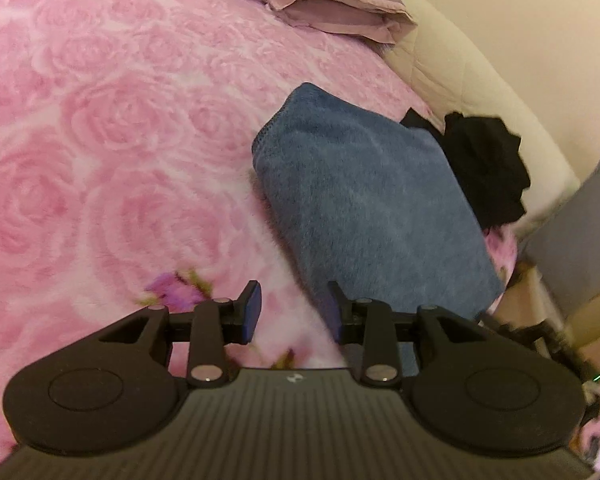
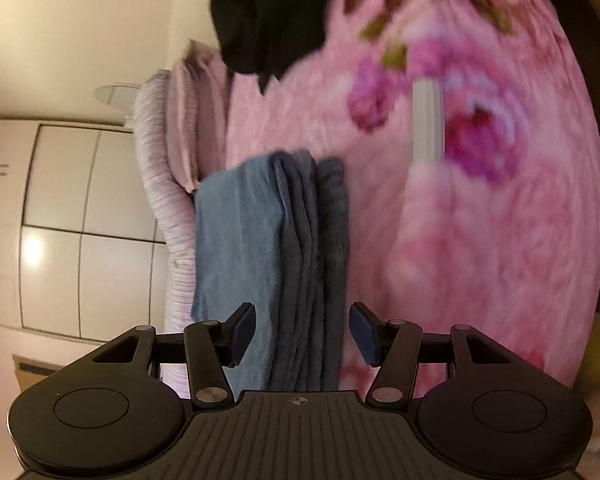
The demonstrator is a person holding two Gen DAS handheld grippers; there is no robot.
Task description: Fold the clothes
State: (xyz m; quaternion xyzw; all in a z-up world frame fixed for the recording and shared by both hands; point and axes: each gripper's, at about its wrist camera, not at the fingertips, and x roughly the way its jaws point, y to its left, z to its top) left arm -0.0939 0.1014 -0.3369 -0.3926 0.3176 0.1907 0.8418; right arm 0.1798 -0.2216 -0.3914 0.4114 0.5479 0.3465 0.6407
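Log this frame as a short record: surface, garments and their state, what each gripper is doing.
surface: pink rose-patterned fleece blanket
folded item: blue terry towel, folded in layers, lying on the blanket
unfolded item: crumpled black garment, at the towel's far corner, beside it
background: folded mauve bedding at the blanket's far edge
left gripper: open, empty, beside the towel's near edge
right gripper: open, fingers either side of the towel's layered edge, not closed

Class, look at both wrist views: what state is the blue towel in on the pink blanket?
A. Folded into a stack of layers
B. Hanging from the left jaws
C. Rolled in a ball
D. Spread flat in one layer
A: the right view shows the towel's stacked edges, and it lies free between open jaws.
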